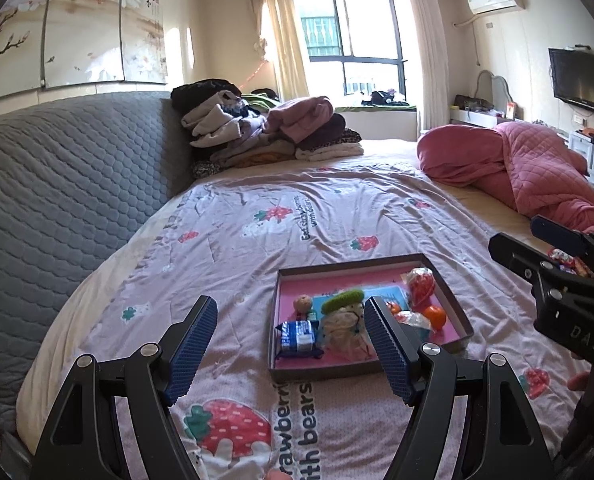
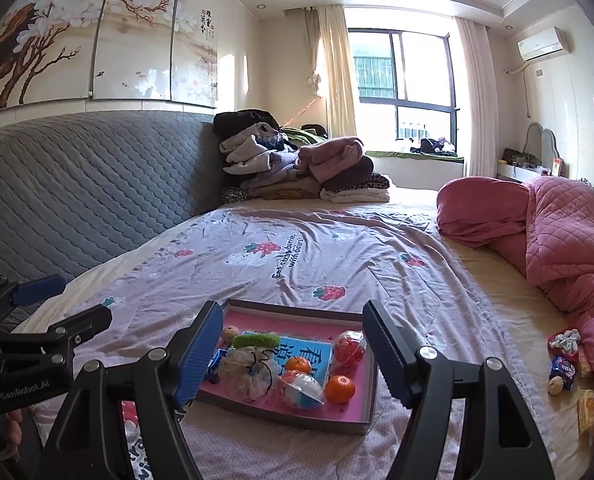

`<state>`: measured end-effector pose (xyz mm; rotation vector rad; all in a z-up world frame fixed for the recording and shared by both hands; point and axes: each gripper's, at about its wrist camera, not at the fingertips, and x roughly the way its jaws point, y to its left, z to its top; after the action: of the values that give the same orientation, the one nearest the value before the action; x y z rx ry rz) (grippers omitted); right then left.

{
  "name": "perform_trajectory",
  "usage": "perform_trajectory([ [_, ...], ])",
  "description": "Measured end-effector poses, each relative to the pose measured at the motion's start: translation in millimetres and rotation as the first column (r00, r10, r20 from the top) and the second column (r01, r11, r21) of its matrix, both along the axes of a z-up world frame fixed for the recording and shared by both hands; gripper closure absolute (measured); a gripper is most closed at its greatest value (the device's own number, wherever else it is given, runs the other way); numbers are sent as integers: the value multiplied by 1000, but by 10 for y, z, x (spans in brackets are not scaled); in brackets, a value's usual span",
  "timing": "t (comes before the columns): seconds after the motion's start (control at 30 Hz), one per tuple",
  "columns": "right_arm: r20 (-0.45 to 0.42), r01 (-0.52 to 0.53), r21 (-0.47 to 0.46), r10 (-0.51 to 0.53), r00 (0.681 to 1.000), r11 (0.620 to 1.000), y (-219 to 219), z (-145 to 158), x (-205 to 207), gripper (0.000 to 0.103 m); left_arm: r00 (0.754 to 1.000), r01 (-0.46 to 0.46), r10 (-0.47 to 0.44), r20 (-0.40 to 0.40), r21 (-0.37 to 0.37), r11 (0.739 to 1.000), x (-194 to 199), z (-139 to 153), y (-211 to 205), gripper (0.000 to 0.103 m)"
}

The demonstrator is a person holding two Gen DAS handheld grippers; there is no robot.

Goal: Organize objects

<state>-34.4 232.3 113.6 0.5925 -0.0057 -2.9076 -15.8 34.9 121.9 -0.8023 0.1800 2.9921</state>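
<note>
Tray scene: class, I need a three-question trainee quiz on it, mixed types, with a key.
1. True or false: the tray sits on the bed.
2. How many oranges lie in the tray? A one, B two, C four.
3. Fill in: both the left gripper and right gripper are ____.

Key: 1 true. 2 B; second orange on the blue book. 3 open, holding nothing.

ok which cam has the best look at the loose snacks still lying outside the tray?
Right wrist. The loose snacks lie in plain sight on the bed by the pink quilt, right of the tray. In the left wrist view only a sliver of them shows, mostly hidden behind the right gripper.
</note>
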Motion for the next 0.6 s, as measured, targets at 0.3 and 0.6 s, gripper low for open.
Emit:
perform_trajectory([
  [0.3, 13, 38, 30, -39, 999, 999, 49, -101, 48, 31, 1000, -4, 4, 2, -10, 1000, 58, -63, 13, 26],
  [0.6, 31, 47, 33, -48, 998, 998, 73, -189, 37, 31, 1000, -20, 20, 10, -11, 1000, 30, -151, -17, 26],
])
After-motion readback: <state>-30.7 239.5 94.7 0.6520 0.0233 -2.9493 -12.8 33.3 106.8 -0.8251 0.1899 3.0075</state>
